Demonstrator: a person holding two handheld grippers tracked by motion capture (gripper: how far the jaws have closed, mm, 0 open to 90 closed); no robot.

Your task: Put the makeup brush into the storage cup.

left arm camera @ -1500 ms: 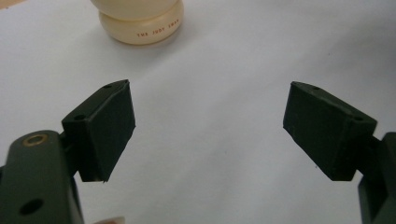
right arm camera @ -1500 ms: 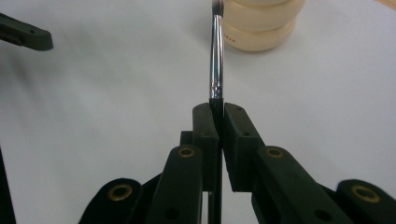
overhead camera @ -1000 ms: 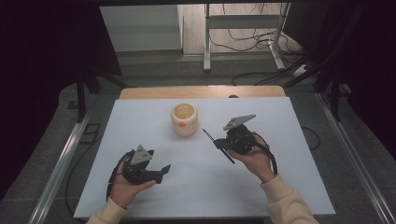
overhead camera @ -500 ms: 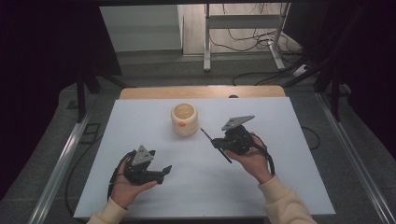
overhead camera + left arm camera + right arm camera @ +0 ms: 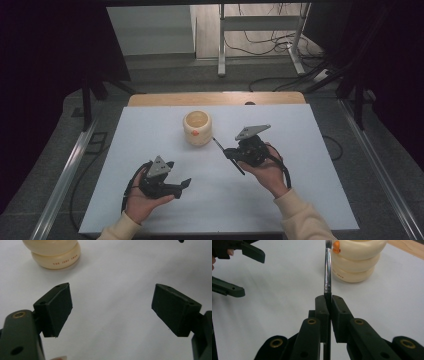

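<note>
Table (image 5: 320,200): white top, wooden strip along the far edge; the largest item. Wide bare surface on the left side, the near right corner and between the two hands.

Cup (image 5: 197,128): cream, ribbed in stacked rings, open mouth up, small orange mark on its side. Stands upright near the middle of the far half, well clear of every edge. In the left gripper view (image 5: 55,252) its base shows small printed lettering; in the right gripper view (image 5: 357,260) it stands just beyond the brush's far end.

Left gripper (image 5: 184,184): rests in the left hand (image 5: 145,200) at the near left, jaws spread wide with bare table between them, touching nothing. Well apart from the cup.

Right gripper (image 5: 226,152): in the right hand (image 5: 267,172), right of centre, jaws pressed together on the brush, pinching its dark handle.

Brush (image 5: 220,147): thin, dark handle, bright metal ferrule (image 5: 327,270). Far end points toward the cup and lies just beside its side; whether it touches cannot be told. Tail runs back past the jaws toward the person.
</note>
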